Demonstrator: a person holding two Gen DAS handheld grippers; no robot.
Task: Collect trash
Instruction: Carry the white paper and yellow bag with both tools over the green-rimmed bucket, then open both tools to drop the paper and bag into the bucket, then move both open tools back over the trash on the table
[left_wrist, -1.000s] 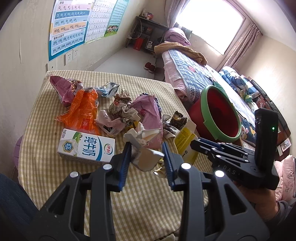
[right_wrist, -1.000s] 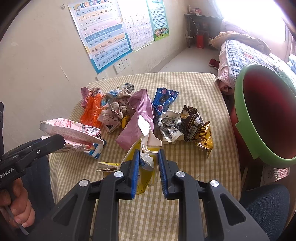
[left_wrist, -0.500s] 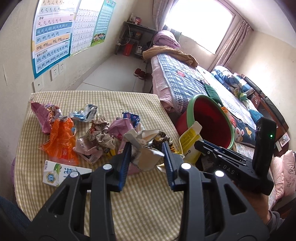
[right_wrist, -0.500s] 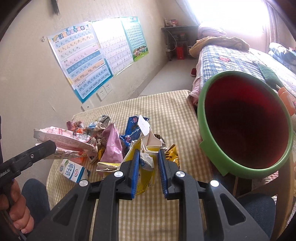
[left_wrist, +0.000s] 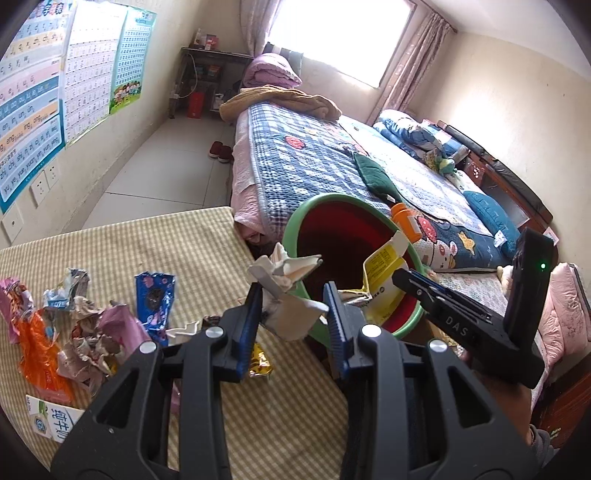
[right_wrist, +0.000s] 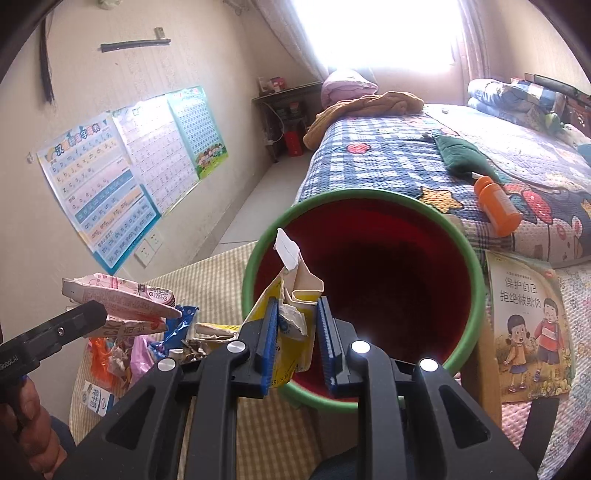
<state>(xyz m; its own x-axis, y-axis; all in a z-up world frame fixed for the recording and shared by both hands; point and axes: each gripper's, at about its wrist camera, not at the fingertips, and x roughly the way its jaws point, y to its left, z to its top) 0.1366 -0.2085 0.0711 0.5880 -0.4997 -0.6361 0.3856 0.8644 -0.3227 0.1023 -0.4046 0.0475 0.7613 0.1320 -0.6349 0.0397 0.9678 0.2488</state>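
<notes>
Left tongs (left_wrist: 293, 314) clamping crumpled white carton (left_wrist: 286, 291)

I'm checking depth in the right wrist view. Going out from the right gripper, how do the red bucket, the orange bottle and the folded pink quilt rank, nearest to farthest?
1. Red bucket, just beyond the right gripper, which is shut on a yellow carton.
2. Orange bottle, lying on the bed, to the right.
3. Pink quilt, far end, under the window.

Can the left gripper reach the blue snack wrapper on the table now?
Probably not: the left gripper is shut on a crushed white and pink carton, though the blue snack wrapper lies uncovered.
</notes>
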